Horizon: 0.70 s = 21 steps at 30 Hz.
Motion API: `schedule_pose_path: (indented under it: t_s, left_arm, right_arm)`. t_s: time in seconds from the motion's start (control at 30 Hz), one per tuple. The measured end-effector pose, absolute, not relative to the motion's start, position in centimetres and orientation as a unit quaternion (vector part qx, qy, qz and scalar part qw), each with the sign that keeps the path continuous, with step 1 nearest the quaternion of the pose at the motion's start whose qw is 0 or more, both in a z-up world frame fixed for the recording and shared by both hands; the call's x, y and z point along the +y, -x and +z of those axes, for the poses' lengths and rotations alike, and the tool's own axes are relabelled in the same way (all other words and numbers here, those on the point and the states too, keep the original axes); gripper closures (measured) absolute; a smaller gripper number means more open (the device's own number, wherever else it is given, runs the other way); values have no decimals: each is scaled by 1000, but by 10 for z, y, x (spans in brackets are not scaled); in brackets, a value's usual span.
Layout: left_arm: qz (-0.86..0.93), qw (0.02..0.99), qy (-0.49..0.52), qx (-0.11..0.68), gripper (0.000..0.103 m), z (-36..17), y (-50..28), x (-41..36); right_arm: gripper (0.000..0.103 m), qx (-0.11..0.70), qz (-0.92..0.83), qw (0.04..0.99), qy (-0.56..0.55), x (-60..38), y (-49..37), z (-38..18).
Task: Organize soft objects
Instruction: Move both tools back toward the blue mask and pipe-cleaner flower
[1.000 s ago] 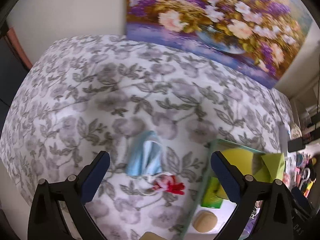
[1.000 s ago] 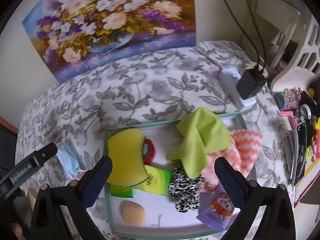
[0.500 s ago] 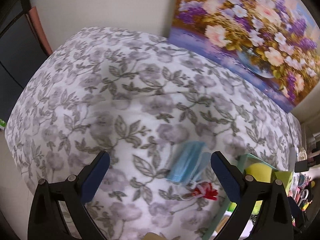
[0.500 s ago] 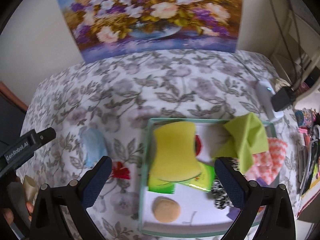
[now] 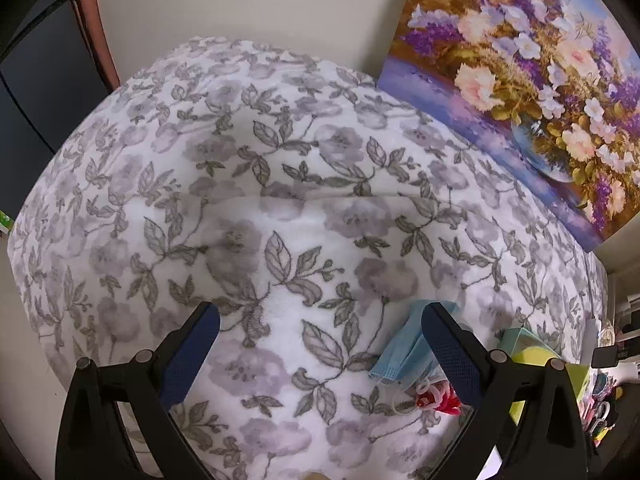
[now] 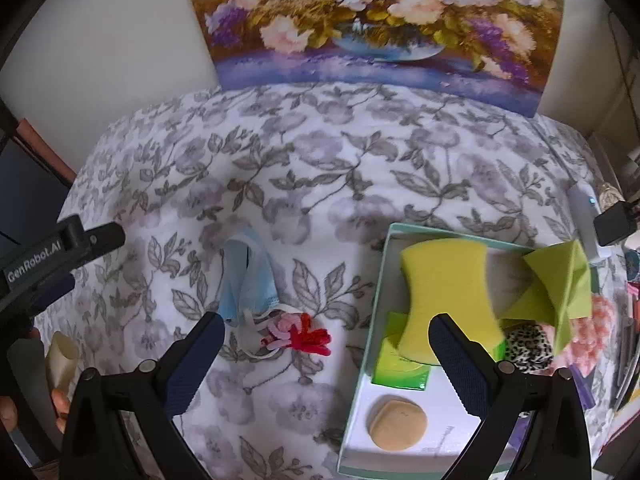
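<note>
A light blue face mask (image 6: 246,280) lies crumpled on the floral cloth, with a red and pink chenille piece (image 6: 300,334) just right of it. Both also show in the left wrist view, the mask (image 5: 404,354) partly behind my right finger and the chenille piece (image 5: 438,392). A green-rimmed white tray (image 6: 362,384) holds a yellow sponge (image 6: 444,292), a green cloth (image 6: 560,284), a leopard-print piece (image 6: 528,346) and a tan round pad (image 6: 398,424). My left gripper (image 5: 320,326) is open and empty above bare cloth. My right gripper (image 6: 326,336) is open and empty above the chenille piece.
A flower painting (image 6: 372,20) leans on the wall behind the table. A white device with a black plug (image 6: 612,224) and small clutter sit at the right edge. The left gripper's body (image 6: 52,256) shows at the left of the right wrist view.
Both grippers have swung left. The mask has slid from the middle of the left wrist view to its right finger. The tray has shifted right in the right wrist view. Both stay open.
</note>
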<state>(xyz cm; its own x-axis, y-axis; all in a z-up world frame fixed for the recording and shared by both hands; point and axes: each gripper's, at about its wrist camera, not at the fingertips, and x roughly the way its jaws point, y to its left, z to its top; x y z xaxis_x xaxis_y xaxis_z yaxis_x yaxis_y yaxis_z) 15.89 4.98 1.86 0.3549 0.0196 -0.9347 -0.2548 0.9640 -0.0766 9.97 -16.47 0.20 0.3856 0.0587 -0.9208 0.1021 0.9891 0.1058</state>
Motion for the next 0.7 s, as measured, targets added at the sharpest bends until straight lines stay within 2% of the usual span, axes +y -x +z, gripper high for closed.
schedule_pose_path:
  t_s: [0.37, 0.53, 0.6, 0.7]
  left_arm:
    - [75, 769, 84, 630, 2, -39, -166, 34]
    - [80, 757, 86, 642, 2, -49, -167, 34]
    - [82, 753, 92, 647, 2, -52, -167, 35]
    - [80, 746, 108, 653, 2, -57, -169, 39]
  right_arm:
    - [0, 578, 8, 813, -72, -147, -111, -32]
    - [0, 586, 9, 807, -71, -143, -116, -47]
    - [1, 588, 12, 805, -72, -143, -116, -51]
    - [8, 591, 11, 803, -68, -141, -119, -58]
